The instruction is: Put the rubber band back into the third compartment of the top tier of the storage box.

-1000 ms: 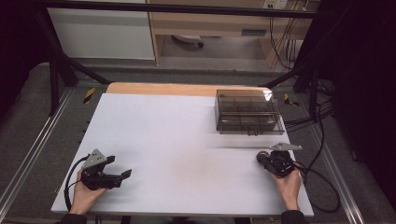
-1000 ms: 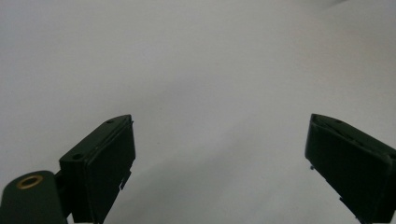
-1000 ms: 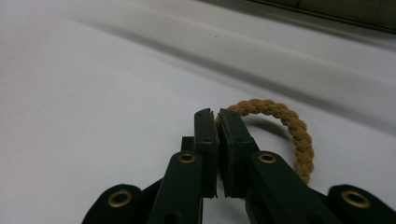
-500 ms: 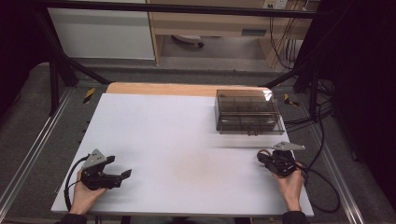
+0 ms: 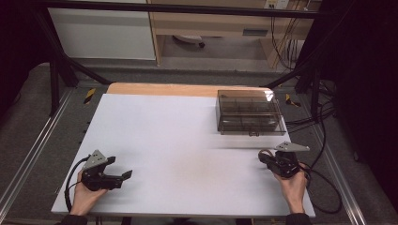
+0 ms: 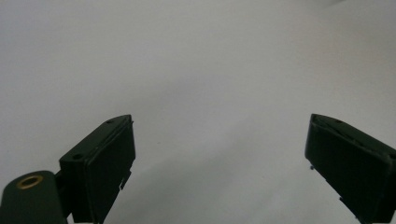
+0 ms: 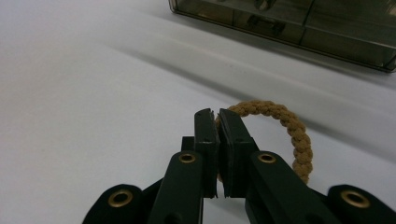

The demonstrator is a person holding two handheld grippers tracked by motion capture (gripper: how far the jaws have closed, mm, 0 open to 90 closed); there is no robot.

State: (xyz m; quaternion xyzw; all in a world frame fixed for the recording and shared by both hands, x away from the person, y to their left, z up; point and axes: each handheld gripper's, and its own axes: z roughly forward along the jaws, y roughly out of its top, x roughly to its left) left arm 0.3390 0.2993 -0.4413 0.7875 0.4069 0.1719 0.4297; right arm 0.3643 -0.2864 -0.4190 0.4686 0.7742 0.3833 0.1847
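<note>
My right gripper [image 7: 216, 115] is shut on a tan braided cord ring [image 7: 290, 125]. The ring's loop sticks out to one side of the closed jaws, just over the white table. In the high view this gripper [image 5: 263, 157] rests near the table's right edge, a little in front of a smoky clear compartment box [image 5: 250, 113]. My left gripper [image 5: 119, 168] sits at the front left of the table, pointing right. Its jaws stand wide apart in the left gripper view [image 6: 219, 135], with bare white tabletop between them.
The white tabletop [image 5: 178, 140] has a wooden strip along its far edge. The box's front wall [image 7: 289, 28] has a small latch. Black cables [image 5: 324, 187] trail off the table's right side. Metal rails run along both sides.
Almost nothing differs. The right hand has shifted very slightly to the right with the ring still in its jaws. The left hand has stayed still.
</note>
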